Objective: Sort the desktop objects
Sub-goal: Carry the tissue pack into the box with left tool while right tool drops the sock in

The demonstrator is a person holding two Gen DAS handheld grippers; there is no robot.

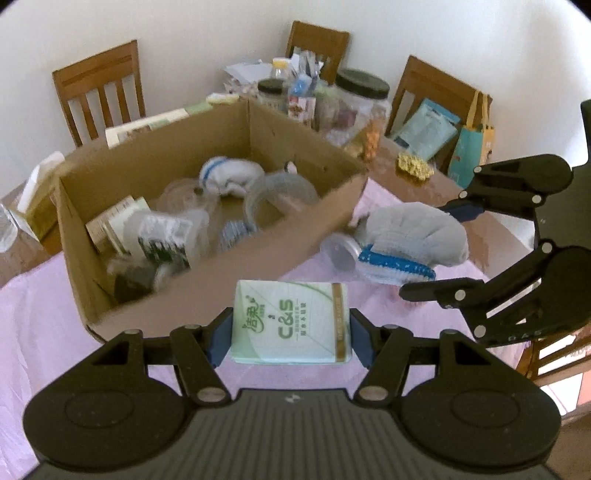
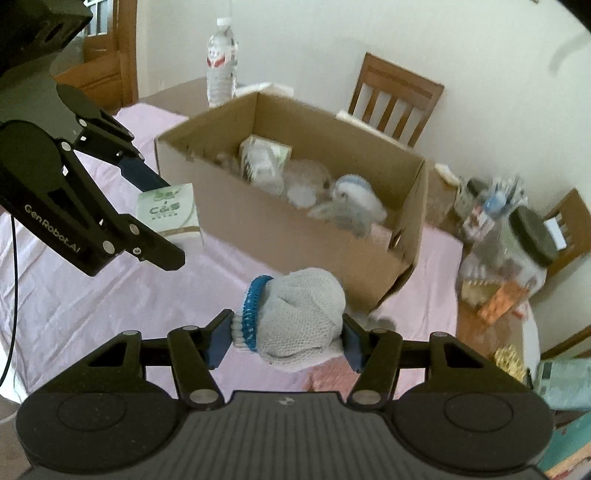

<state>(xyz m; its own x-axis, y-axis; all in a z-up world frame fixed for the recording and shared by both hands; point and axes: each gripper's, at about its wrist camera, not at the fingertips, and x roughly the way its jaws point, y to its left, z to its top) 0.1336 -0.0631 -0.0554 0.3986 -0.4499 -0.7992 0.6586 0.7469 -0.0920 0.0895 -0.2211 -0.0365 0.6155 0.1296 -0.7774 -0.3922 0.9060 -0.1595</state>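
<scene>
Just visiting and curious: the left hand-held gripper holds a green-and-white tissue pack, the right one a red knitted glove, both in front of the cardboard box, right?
Not quite. In the right wrist view the right hand-held gripper holds a grey knitted glove with a blue cuff, not red.

Three wooden chairs are seen along the white wall at the top, and a doorway at upper left.
</scene>
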